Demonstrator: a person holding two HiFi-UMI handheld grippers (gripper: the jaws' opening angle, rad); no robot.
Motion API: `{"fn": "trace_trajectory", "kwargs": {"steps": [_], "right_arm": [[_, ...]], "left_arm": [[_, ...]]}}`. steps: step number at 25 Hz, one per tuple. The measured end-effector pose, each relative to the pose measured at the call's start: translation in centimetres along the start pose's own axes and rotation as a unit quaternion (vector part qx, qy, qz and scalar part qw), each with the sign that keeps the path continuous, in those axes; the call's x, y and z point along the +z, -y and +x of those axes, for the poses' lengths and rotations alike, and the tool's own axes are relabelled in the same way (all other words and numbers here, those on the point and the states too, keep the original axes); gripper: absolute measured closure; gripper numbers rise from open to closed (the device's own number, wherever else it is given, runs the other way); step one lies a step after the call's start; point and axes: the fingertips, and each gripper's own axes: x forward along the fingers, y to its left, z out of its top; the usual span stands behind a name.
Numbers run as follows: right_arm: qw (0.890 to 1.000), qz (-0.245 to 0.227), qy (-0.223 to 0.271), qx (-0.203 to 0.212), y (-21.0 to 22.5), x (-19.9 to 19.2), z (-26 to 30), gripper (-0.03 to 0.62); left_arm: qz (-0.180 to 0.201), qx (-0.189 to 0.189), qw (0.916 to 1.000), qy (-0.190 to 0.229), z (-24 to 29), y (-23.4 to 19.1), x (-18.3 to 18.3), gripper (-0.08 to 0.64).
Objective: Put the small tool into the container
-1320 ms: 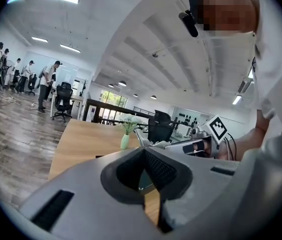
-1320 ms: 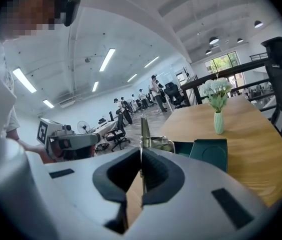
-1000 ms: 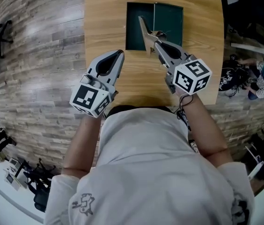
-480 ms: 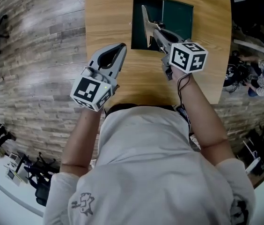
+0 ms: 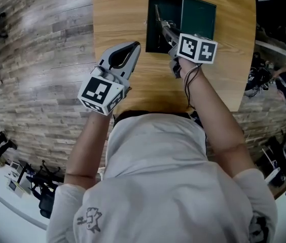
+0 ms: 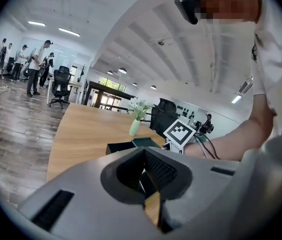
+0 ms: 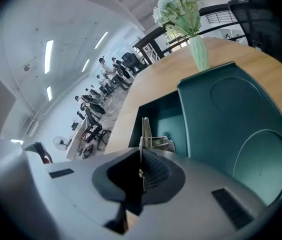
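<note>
The small tool point(image 5: 158, 15) is a thin metal piece, and my right gripper point(image 5: 167, 27) is shut on it. It sticks out past the jaws over the open left half of the dark green container point(image 5: 154, 39), whose lid point(image 5: 199, 16) lies flat to the right. In the right gripper view the tool point(image 7: 145, 134) points into the open box point(image 7: 168, 116) beside the lid point(image 7: 221, 119). My left gripper point(image 5: 134, 45) is shut and empty, held above the wooden table point(image 5: 117, 14) left of and nearer than the box. The left gripper point(image 6: 143, 151) view shows the container point(image 6: 126, 146) ahead.
A pale green vase of flowers point(image 7: 195, 39) stands on the table behind the container, and the left gripper view shows the vase point(image 6: 135, 126) too. The table's left edge point(image 5: 93, 59) drops to wood flooring. Office chairs point(image 6: 60, 86) and standing people point(image 6: 36, 66) are far off.
My right gripper has moved away from me and down over the container with the tool, rolling so the marker cube faces up. The left gripper sank slightly.
</note>
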Motion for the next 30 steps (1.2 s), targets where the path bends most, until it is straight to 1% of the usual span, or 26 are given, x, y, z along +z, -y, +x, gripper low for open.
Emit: {"fn": "trace_trajectory", "kwargs": {"steps": [5, 10, 12, 15, 20, 25, 30], "right_arm": [[1.000, 0.009, -0.008, -0.005, -0.2, 0.3, 1.1, 0.568], [1.000, 0.011, -0.013, -0.003, -0.4, 0.3, 1.3, 0.464], [1.000, -0.002, -0.017, -0.005, -0.8, 0.1, 1.2, 0.418], [0.999, -0.030, -0.024, -0.014, -0.9, -0.1, 0.8, 0.379], [0.999, -0.042, -0.024, -0.019, -0.4, -0.6, -0.6, 0.362], [0.997, -0.072, -0.031, -0.022, -0.3, -1.0, -2.1, 0.341], [0.990, -0.128, -0.040, -0.038, -0.5, -0.7, -3.2, 0.336]], "left_arm": [[-0.001, -0.001, 1.0000, -0.003, 0.0, -0.5, -0.1, 0.554], [-0.002, 0.001, 1.0000, -0.005, 0.1, -0.2, -0.2, 0.554], [-0.002, 0.002, 1.0000, -0.005, -0.2, 0.0, -0.3, 0.554], [-0.001, 0.003, 1.0000, -0.004, -0.5, 0.5, -0.4, 0.554], [0.003, 0.005, 1.0000, 0.000, -0.8, 1.8, -0.5, 0.554], [0.008, 0.009, 0.9999, 0.005, -1.2, 3.4, -0.4, 0.554], [0.011, 0.015, 0.9998, 0.010, -1.7, 4.4, -0.4, 0.554]]}}
